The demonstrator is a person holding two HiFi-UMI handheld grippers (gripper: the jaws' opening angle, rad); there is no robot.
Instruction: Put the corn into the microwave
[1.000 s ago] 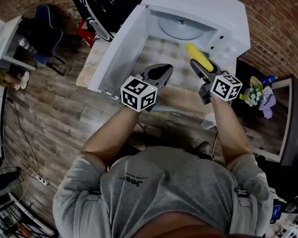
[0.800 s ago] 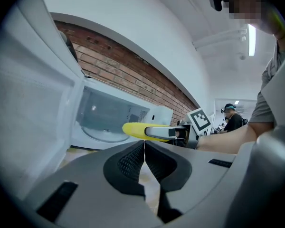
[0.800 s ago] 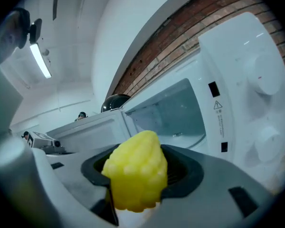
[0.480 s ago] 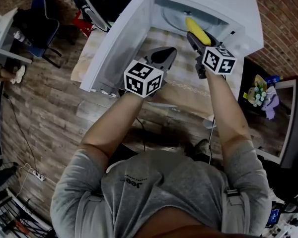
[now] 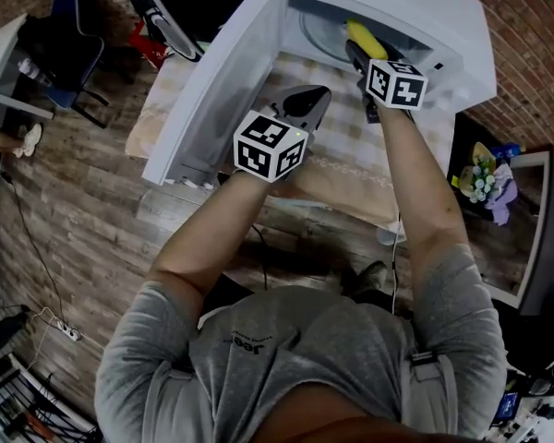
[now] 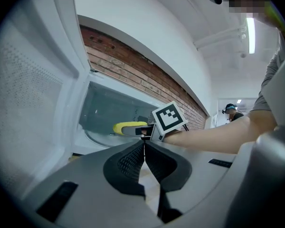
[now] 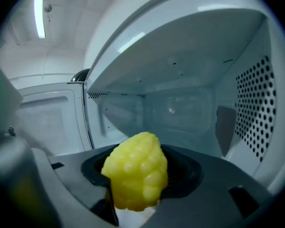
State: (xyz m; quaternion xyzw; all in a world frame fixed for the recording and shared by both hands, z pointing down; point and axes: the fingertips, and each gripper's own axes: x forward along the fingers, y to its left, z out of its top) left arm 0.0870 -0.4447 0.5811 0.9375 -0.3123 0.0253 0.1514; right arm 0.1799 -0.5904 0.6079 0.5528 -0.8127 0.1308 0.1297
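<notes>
The yellow corn [image 5: 360, 35] is clamped lengthwise in my right gripper [image 5: 356, 52], its tip inside the mouth of the white microwave [image 5: 448, 21]. In the right gripper view the corn [image 7: 137, 172] fills the jaws, with the glass turntable and cavity [image 7: 180, 113] just beyond. The microwave door [image 5: 212, 86] stands wide open to the left. My left gripper [image 5: 312, 100] hovers shut and empty over the table in front of the opening. From the left gripper view, the corn [image 6: 127, 127] pokes into the cavity past my left gripper [image 6: 144, 145].
The microwave stands on a table with a checked cloth [image 5: 346, 160], against a brick wall [image 5: 535, 26]. A perforated side wall [image 7: 256, 103] lines the cavity's right. A low shelf with flowers [image 5: 485, 178] sits at the right, a dark chair [image 5: 65, 49] far left.
My right gripper has carried the corn forward from above the cloth into the microwave's mouth and rolled somewhat. The left gripper has drifted slightly forward.
</notes>
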